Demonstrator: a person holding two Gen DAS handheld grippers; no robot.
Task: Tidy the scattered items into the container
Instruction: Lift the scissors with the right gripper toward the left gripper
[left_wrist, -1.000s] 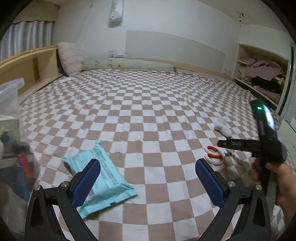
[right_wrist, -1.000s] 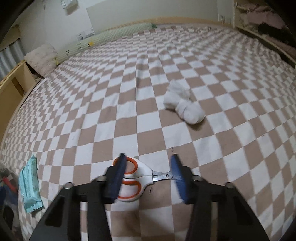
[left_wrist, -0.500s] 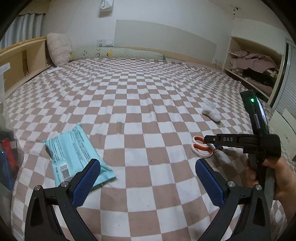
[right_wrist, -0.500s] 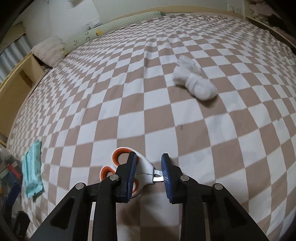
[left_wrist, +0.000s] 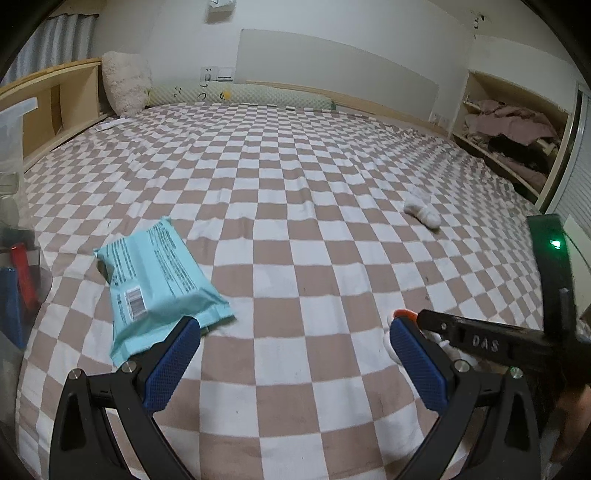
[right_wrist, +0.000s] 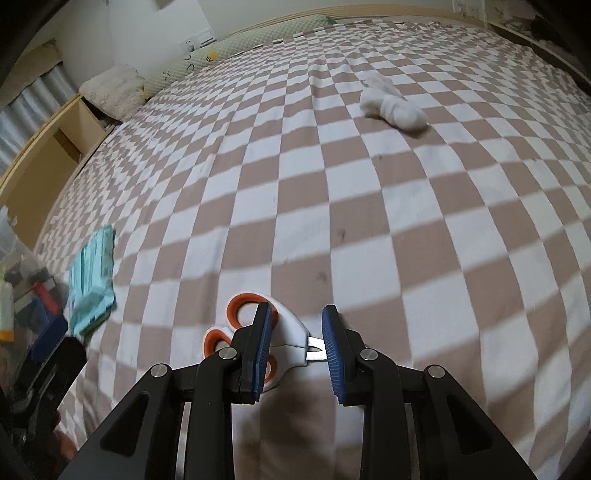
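While our right gripper (right_wrist: 295, 350) sits low over the bed (right_wrist: 369, 221), its two blue pads are drawn in on either side of the scissors (right_wrist: 258, 332), pinching them around the white body where handle meets blade. The orange-lined finger loops stick out past the left pad, and a sliver of metal blade shows in the gap. Whether the scissors are off the checked cover yet, we can't tell; they look right down at it.

Over on the other side, our left gripper (left_wrist: 295, 362) is spread wide and holding nothing. It hangs just short of the pale blue packet of wipes (left_wrist: 159, 280), which lies flat near the bed's left edge, one corner close to the left pad. The clear container (left_wrist: 14, 206) stands at that same left edge, with a red thing and a blue thing already visible through its wall. Farther up the bed, towards the right side, a rolled pair of white socks (right_wrist: 391, 103) waits well apart from everything else.

So the step in hand, as we read it, is the pick-up of the scissors. Next we'd want a clean lift, with the pinch kept firm because the grip sits off-centre and the loops could swing, then a carry across the bed to the container at the left edge. The packet and socks are yet to go in.
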